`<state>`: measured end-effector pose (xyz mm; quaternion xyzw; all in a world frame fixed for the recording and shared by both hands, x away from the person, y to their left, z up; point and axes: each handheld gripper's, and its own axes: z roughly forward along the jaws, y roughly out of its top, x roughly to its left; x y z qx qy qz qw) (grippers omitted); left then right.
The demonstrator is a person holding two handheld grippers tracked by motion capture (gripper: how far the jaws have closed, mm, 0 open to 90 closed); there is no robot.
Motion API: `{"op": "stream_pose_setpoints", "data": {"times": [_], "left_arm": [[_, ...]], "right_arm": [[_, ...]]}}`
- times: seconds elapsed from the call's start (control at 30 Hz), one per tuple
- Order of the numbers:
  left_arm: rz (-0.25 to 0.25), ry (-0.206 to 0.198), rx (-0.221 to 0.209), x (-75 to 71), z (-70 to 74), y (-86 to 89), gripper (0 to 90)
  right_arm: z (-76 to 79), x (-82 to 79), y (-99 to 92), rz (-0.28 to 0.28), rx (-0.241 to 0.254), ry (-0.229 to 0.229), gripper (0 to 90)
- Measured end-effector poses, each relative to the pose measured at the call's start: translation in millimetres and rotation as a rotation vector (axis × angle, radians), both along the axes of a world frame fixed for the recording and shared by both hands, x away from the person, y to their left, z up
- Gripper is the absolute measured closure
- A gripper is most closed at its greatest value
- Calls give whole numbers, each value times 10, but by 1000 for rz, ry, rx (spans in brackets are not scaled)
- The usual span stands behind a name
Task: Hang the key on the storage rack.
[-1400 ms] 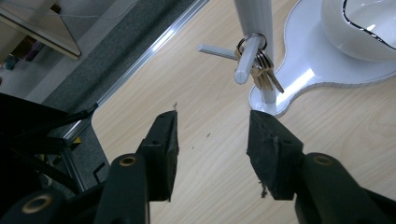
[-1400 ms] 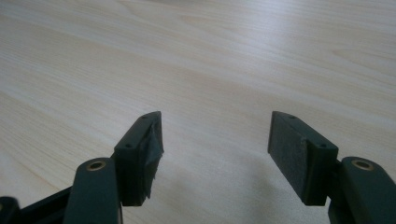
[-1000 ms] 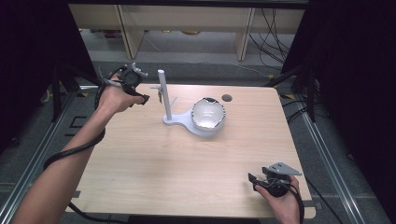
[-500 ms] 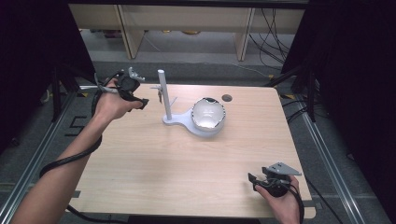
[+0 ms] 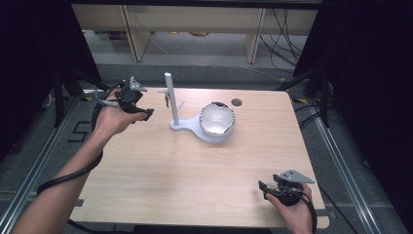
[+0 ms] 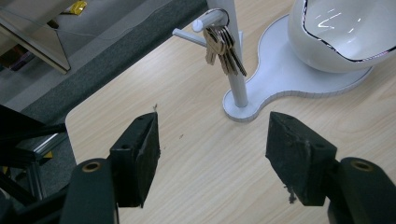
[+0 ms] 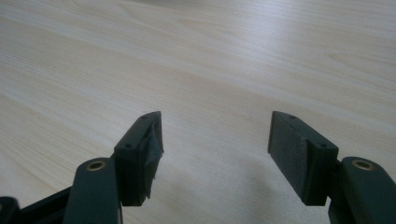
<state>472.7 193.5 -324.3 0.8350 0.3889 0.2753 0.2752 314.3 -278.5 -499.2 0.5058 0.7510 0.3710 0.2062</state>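
Right hand-held gripper (image 5: 263, 185) rests at the near right corner of the counter (image 5: 195, 185), its jaws spread wide and empty over bare wood. Farther off, at the far left edge, the left hand-held gripper (image 5: 146, 114) hangs above the counter, jaws likewise wide apart and holding nothing, aimed toward the stand (image 6: 243, 88). Beyond its jaws, well apart from them, the keys (image 6: 223, 49) hang from a peg on the stand's post. Just past the post, a white bowl (image 6: 341, 35) sits on the stand's base.
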Motion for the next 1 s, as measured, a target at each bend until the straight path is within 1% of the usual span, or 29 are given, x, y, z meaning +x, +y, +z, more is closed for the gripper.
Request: {"op": "stream_pose_setpoints", "data": {"times": [0.07,0.1,0.13,0.17,0.23,0.27,0.3,0.33,0.43,0.47,0.5,0.53,0.57,0.6,0.63,0.67,0.73,0.77,0.8,0.97,1.0], "left_arm": [[-2,-2,-15,-40,-29,14,339],[-1,-3,-17,-56,-38,18,339],[-5,-3,-20,-92,-64,30,338],[-5,-3,-20,-92,-64,30,337],[-7,-6,-23,-119,-88,39,336],[-9,-7,-22,-141,-103,46,336],[-8,-8,-26,-157,-121,49,336],[-10,-11,-29,-188,-150,63,334],[-6,-17,-37,-219,-178,80,334],[-5,-19,-40,-251,-207,101,332],[-5,-19,-40,-251,-207,101,331],[-3,-19,-44,-283,-240,127,330],[-3,-19,-44,-283,-240,127,329],[-19,-27,-47,-285,-259,143,328],[-20,-28,-51,-299,-277,158,328],[-16,-30,-54,-335,-307,187,327],[-16,-28,-55,-355,-324,209,326],[-14,-27,-55,-372,-340,225,325],[-11,-27,-57,-388,-357,239,324],[-4,-26,-63,-476,-433,320,323],[18,-18,-65,-509,-441,327,323]], "right_arm": [[4,-2,2,2,0,8,363],[0,-14,28,-17,29,24,363],[1,-15,28,-19,28,25,363],[1,-15,28,-19,28,25,363],[1,-1,4,1,1,1,362],[8,-19,26,-18,20,26,362],[8,-19,26,-18,20,26,362],[6,-5,6,-2,6,11,362],[2,-3,8,-4,14,6,361],[4,-5,4,-8,9,1,361],[4,-5,4,-8,9,1,361],[5,-1,-6,-10,-10,-13,360],[0,1,3,-11,0,-7,359],[6,-1,-4,-11,-9,-14,359],[6,-1,-4,-11,-9,-14,359],[3,-2,7,-5,10,-3,358],[2,-2,10,-3,13,-2,357],[1,0,5,-2,10,-5,356],[8,-3,3,-3,3,3,356],[8,-6,13,-4,8,9,352],[6,-4,13,-3,3,4,352]]}}
